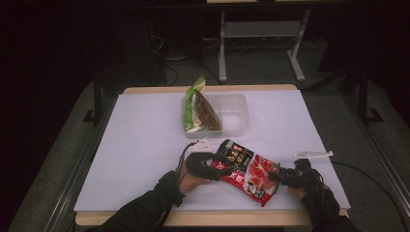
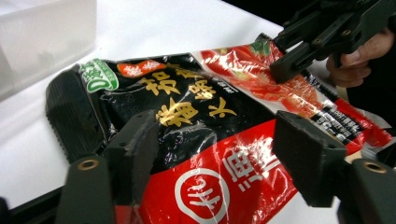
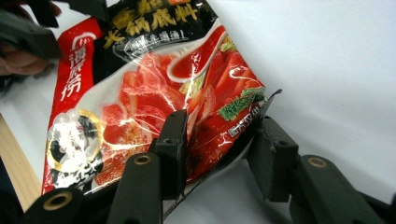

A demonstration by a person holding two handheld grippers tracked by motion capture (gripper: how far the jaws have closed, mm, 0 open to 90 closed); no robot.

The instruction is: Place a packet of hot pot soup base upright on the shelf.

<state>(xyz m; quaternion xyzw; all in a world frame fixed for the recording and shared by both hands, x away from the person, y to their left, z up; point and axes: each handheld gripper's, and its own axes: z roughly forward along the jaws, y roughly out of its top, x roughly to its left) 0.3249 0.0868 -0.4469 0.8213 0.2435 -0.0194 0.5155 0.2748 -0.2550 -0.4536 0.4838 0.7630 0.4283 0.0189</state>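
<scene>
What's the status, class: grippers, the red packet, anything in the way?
Left gripper open over packet end. Right gripper shut on packet's other end. Tub beyond already holds two packets; path clear.

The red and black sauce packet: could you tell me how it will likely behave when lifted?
The red and black sauce packet probably flops: its edge bends in the right tongs. Its glossy, wrinkled film looks slippery, so it may slide.

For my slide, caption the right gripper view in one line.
Right gripper pinching the corner of a red-and-black hotpot-base pouch above the white table.
</scene>
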